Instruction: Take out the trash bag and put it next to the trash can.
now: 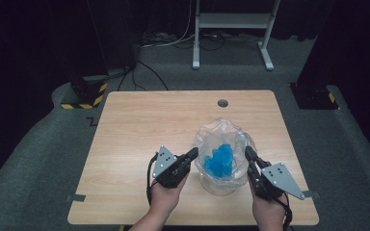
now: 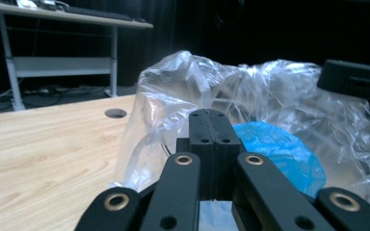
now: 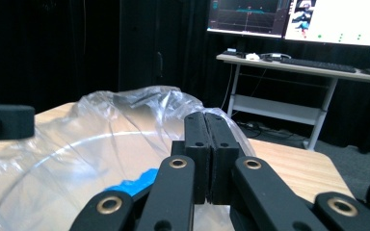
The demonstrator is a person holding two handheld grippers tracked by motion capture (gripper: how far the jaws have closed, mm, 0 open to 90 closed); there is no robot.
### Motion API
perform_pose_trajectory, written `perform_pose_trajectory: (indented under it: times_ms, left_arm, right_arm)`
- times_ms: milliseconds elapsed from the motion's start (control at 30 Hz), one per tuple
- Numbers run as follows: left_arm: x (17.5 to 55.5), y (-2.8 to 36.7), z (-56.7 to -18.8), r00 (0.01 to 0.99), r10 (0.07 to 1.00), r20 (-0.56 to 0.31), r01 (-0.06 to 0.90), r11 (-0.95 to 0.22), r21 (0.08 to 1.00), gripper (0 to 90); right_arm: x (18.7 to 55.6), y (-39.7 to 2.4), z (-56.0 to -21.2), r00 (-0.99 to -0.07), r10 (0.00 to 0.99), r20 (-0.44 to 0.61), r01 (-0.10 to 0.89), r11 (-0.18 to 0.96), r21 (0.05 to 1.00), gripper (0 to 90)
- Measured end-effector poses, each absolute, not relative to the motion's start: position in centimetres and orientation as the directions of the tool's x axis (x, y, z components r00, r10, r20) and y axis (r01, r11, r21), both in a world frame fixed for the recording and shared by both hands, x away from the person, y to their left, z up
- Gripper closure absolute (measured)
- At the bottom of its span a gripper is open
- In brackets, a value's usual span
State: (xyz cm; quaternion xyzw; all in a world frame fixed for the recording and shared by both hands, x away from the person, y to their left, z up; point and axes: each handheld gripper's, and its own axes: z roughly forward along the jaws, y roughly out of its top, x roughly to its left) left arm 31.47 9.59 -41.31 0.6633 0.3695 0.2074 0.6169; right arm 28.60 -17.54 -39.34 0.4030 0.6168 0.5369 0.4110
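High view: clear plastic bag (image 1: 224,156) stands mouth-up between left gripper (image 1: 193,154) and right gripper (image 1: 248,152), jaws clenched on its rim.

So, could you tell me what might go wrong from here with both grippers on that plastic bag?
1. The left gripper and right gripper each look shut on an edge of the clear plastic bag; pulling apart might tear the thin film.
2. The film is slick and crumpled, so a pinch could slip.
3. The blue item inside could tumble out if the bag tilts.

Grey carpet (image 1: 38,144), black curtains (image 3: 77,48), white desk frame (image 1: 231,21).
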Motion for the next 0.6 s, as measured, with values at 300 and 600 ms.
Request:
perform_pose_trajectory:
  times_ms: [300, 600]
  left_arm:
    - [31.3, 9.3, -41.6, 0.657, 0.728, -0.197, 0.259, 0.028, 0.966, 89.5]
    - [31.3, 9.2, -41.7, 0.664, 0.719, -0.206, 0.269, 0.027, 0.963, 89.5]
  right_arm:
    - [28.8, -15.2, -39.0, -0.356, 0.927, -0.115, 0.051, 0.142, 0.989, 89.6]
    - [29.1, -12.2, -38.3, -0.410, 0.907, -0.092, 0.060, 0.128, 0.990, 89.7]
